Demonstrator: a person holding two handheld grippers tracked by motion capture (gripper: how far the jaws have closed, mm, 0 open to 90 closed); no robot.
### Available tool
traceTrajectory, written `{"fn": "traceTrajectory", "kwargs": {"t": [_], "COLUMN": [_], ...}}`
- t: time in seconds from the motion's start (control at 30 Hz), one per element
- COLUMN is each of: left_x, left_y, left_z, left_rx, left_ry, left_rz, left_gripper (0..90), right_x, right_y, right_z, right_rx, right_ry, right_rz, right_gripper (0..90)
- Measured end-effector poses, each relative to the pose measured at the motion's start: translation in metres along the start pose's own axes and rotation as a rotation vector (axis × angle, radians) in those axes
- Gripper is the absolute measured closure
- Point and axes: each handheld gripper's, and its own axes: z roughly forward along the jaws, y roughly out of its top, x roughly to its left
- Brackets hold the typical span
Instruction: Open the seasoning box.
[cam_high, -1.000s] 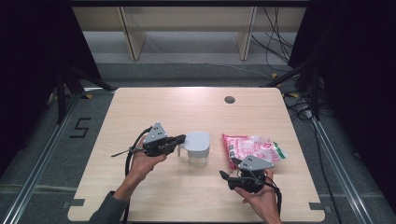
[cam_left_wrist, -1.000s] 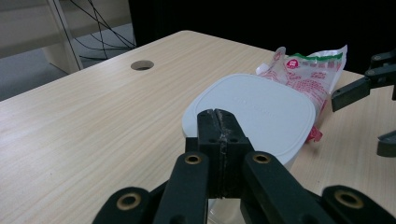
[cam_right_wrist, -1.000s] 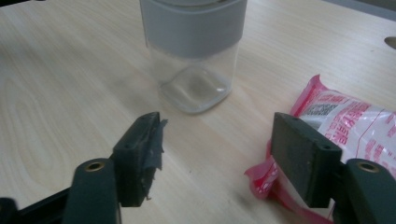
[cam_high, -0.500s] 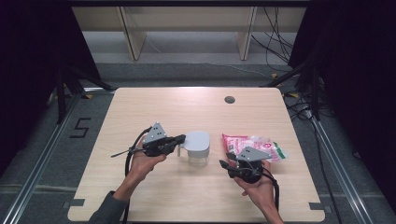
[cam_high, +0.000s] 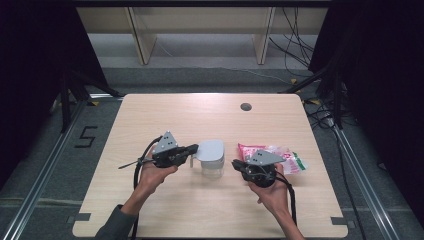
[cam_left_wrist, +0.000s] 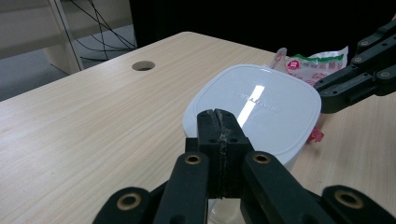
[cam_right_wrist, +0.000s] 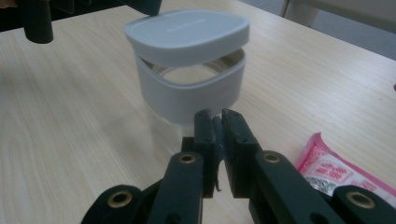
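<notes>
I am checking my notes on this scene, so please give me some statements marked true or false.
1. The lid is raised above the container, with a gap between them. True.
2. In the high view, the packet lies left of the container. False: it lies to its right, by the right tool.
3. The table has a round hole. True.
4. The packet is blue. False: it is pink, white and green.
5. The left tool is wide open. False: its jaws are closed at the lid's edge.

Lighting: even, overhead; dark surroundings. Glare streak on white lid (cam_left_wrist: 254, 105) just beyond left tongs (cam_left_wrist: 218, 135). Near tongs softly blurred.
</notes>
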Motion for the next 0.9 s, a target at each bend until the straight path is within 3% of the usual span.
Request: {"fn": "traceTrajectory", "kwargs": {"t": [0.07,0.2,0.3,0.37,0.57,0.6,0.63,0.7,0.73,0.77,0.8,0.83,0.9], "left_x": [0.0,0.0,0.0,0.001,0.001,0.001,0.001,0.001,0.002,0.003,0.003,0.003,0.004], "left_y": [0.0,0.0,0.0,0.0,-0.001,-0.001,-0.001,-0.002,-0.002,-0.003,-0.003,-0.004,-0.004], "left_z": [0.0,0.0,0.0,0.0,0.0,0.0,0.0,0.0,0.001,0.001,0.0,0.0,-0.001], "left_rx": [-0.001,-0.001,-0.001,-0.003,-0.004,-0.006,-0.005,-0.009,-0.015,-0.016,-0.014,-0.023,-0.016], "left_ry": [0.002,-0.001,-0.002,-0.004,0.002,0.001,0.001,0.002,-0.001,0.002,0.001,-0.003,0.002], "left_rz": [0.001,-0.002,0.003,0.013,0.001,-0.002,0.001,-0.004,-0.002,0.005,0.008,-0.014,-0.008], "left_gripper": [89.2,89.2,89.2,89.2,89.1,89.1,89.1,89.1,89.1,89.1,89.0,88.9,87.1], "right_x": [0.001,0.002,0.003,0.003,0.005,0.004,0.006,0.005,0.008,0.008,0.01,0.012,0.014], "right_y": [0.004,0.009,0.011,0.014,0.018,0.019,0.02,0.024,0.027,0.028,0.029,0.03,0.032], "right_z": [0.002,0.005,0.009,0.011,0.017,0.017,0.017,0.018,0.017,0.018,0.018,0.019,0.02], "right_rx": [0.008,0.008,-0.001,-0.002,0.012,0.008,0.012,-0.01,0.003,-0.002,-0.008,-0.015,-0.001], "right_ry": [0.018,0.008,0.006,0.006,0.018,0.006,0.016,0.015,0.024,0.021,0.015,0.015,0.025], "right_rz": [-0.01,-0.026,-0.003,-0.034,-0.007,-0.03,0.003,-0.042,-0.029,-0.052,-0.033,-0.028,-0.035], "right_gripper": [87.5,90.0,90.0,90.0,90.0,90.0,90.0,90.0,90.0,90.0,90.0,90.0,90.0]}}
